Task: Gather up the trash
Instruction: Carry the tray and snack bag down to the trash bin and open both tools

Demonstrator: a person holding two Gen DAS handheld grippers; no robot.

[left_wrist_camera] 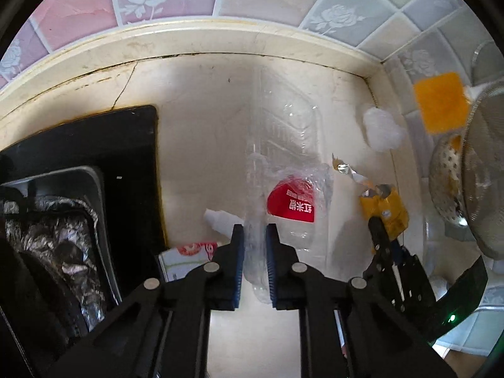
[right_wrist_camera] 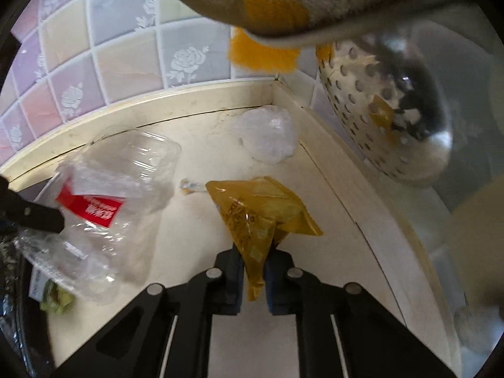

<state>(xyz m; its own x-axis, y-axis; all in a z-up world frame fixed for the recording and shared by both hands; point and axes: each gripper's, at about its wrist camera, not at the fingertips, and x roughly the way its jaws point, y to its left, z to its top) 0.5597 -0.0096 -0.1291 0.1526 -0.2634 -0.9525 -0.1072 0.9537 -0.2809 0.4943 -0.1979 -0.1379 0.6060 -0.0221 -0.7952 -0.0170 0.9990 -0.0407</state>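
The fingers of the left gripper pinch a clear plastic container with a red label, lying on the cream tabletop beside a black stovetop. The right gripper has its fingers clamped on a yellow wrapper. A crumpled clear bag sits in the tiled corner behind it. A perforated metal strainer and an orange sponge hang close on the right.

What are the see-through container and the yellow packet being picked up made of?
Clear container: likely thin glossy plastic; see-through, creased, glinting, with a red label. Yellow packet: probably shiny plastic or foil film; it wrinkles and reflects light.
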